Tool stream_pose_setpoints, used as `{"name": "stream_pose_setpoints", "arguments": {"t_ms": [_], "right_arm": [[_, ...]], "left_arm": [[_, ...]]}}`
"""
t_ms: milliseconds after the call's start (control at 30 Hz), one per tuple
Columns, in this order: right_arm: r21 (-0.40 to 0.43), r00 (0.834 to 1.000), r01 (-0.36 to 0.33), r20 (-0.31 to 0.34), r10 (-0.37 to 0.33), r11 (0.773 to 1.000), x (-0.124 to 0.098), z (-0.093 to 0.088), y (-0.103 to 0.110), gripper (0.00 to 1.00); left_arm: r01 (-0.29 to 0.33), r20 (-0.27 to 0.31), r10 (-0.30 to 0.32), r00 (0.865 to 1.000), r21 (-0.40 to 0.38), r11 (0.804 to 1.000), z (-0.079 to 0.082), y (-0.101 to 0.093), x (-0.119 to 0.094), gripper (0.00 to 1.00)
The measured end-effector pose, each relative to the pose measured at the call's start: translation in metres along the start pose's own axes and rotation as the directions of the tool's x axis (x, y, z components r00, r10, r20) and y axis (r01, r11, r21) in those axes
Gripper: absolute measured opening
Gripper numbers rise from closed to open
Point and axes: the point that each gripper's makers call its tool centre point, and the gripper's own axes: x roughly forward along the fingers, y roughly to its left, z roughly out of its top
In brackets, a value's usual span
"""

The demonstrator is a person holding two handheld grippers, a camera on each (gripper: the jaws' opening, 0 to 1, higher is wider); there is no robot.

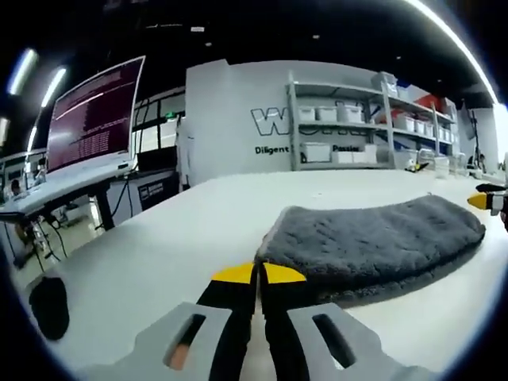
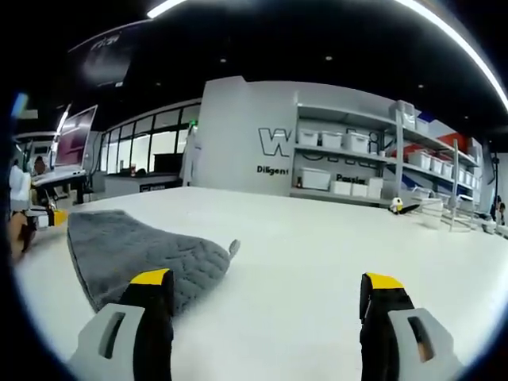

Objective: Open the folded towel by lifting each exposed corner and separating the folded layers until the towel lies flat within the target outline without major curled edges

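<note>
In the left gripper view, a large monitor with lines of text on a dark red screen (image 1: 91,115) is seen at ten o'clock on a desk beyond the white counter (image 1: 159,246). The left tongs (image 1: 259,274), black with yellow tips, are held together at six o'clock, their tips just at the near corner of the folded grey plush towel (image 1: 373,242), which is spread on the counter toward three o'clock. A yellow tip of the right tongs (image 1: 486,200) is caught at three o'clock, just beyond the towel's far end. Metal shelving with white bins (image 1: 365,127) is set against the wall at one o'clock.

In the right gripper view, the left tongs (image 2: 44,217) are glimpsed at nine o'clock beside the towel (image 2: 131,250), which lies folded on the counter (image 2: 317,254) from nine toward seven o'clock. The right tongs (image 2: 270,290) are held wide apart at six o'clock, nothing gripped, the left jaw over the towel's near edge. The shelving (image 2: 357,163) is seen at two o'clock.
</note>
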Motion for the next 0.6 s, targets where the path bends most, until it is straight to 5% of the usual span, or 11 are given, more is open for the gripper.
{"name": "stream_pose_setpoints", "arguments": {"t_ms": [300,600], "right_arm": [[-0.002,1.000,0.000,-0.002,0.000,1.000,-0.0024,-0.0007,0.0003,0.99],[-0.002,1.000,-0.002,-0.002,0.001,1.000,-0.0044,-0.0016,0.0023,0.99]], "left_arm": [[0.020,-0.002,-0.020,1.000,-0.041,0.999,-0.0022,-0.0016,0.0017,0.02],[0.013,-0.016,-0.014,1.000,-0.068,0.998,-0.0049,0.0007,0.0046,0.20]]}}
